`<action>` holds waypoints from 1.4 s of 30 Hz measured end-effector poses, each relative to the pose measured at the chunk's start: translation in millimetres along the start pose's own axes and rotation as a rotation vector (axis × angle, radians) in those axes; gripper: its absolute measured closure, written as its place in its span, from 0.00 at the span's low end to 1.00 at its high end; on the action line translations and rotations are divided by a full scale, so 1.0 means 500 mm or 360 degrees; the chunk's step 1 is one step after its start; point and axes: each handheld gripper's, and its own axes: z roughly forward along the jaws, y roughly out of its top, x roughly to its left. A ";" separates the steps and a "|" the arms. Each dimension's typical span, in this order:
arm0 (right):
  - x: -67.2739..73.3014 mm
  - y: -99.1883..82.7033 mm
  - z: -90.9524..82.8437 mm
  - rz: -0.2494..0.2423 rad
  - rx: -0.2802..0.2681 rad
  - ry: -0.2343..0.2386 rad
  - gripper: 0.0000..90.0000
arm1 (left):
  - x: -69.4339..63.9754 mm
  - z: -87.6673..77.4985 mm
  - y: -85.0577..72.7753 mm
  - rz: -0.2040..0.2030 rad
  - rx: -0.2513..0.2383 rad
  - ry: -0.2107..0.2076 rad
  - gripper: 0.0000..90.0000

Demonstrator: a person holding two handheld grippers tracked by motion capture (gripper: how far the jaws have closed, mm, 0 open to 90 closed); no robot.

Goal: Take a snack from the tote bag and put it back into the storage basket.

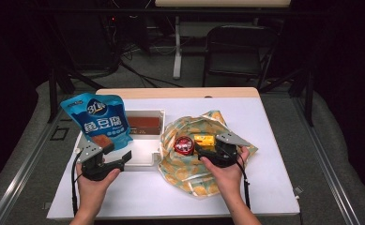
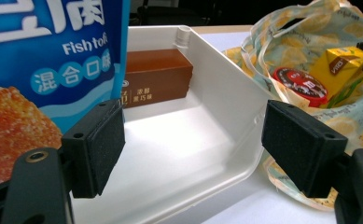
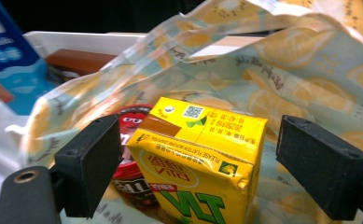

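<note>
1. Landmark for everything here is the white tray sitting on the tabletop. A brown box lies inside it along the far wall.
2. The blue snack pouch stands upright at the tray's left end, leaning a bit over the rim. In the left gripper view the pouch is right next to one pad, but I can't tell if it's actually touching.
3. The left tongs hang over the tray's near left corner, and the jaws stand apart with bare tray floor between them. Not squeezing anything.
4. Just right of the tray there's a lemon-print bag spread open, touching or nearly touching the tray's right wall.
5. Inside the bag: a yellow drink carton and a red round tin side by side, the tin on the side closer to the tray.
6. The right tongs are at the bag's opening, on the side away from the tray. In the right gripper view the carton sits between the two wide-open jaws, with a clear gap to the pad on one side, so it's not gripped. The tin pokes out behind the other pad.
</note>
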 end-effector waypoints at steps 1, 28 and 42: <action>0.004 -0.003 0.003 0.0014 -0.0013 -0.0006 0.15 | -0.001 0.001 -0.001 0.0007 0.0005 0.0000 0.24; 0.045 -0.028 0.065 0.0107 -0.0003 -0.0333 0.17 | 0.004 0.003 -0.010 -0.0042 0.0036 -0.0001 0.26; 0.027 -0.022 0.058 0.0063 0.0000 -0.0298 0.27 | 0.003 0.000 -0.010 -0.0061 0.0018 -0.0007 0.26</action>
